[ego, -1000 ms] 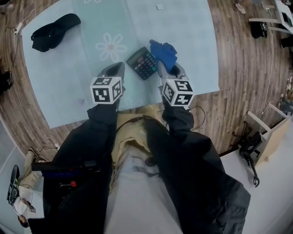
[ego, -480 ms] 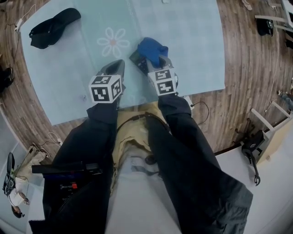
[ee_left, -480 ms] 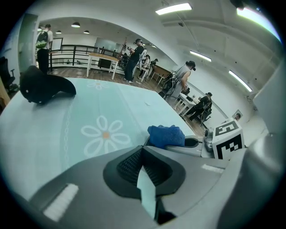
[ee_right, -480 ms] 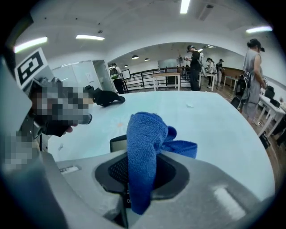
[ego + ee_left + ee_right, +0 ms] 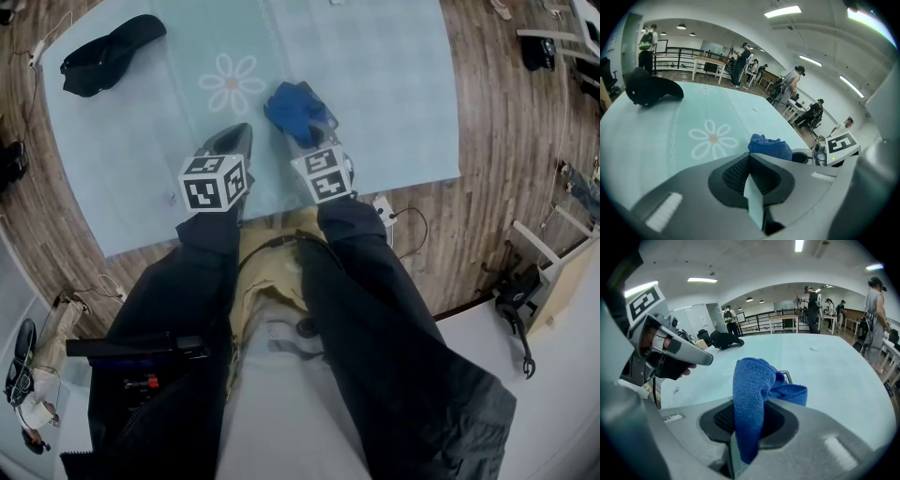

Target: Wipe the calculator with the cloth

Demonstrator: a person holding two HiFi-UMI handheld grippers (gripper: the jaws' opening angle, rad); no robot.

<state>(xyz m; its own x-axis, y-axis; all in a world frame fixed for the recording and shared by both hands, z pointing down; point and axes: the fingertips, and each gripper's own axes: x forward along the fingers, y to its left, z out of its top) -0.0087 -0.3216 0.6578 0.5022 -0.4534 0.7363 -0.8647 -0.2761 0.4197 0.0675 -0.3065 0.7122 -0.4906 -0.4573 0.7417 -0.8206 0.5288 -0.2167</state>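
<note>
The blue cloth [image 5: 294,107] lies bunched over the calculator, which the head view hides almost fully. My right gripper [image 5: 303,131] is shut on the cloth [image 5: 751,392] and presses it down there. In the right gripper view only a grey corner of the calculator [image 5: 787,376] pokes out behind the cloth. My left gripper [image 5: 236,134] rests on the table just left of the cloth [image 5: 770,147], shut, with nothing in it. From the left gripper [image 5: 750,164] the cloth is seen close ahead to the right.
A pale teal mat with a daisy print [image 5: 231,82] covers the table [image 5: 403,84]. A black cap [image 5: 107,51] lies at the far left. A small white adapter with a cable [image 5: 382,208] sits at the near table edge. People stand at distant desks.
My right gripper has carried the cloth to the left and onto the calculator, which now lies covered. The left gripper has stayed in place.
</note>
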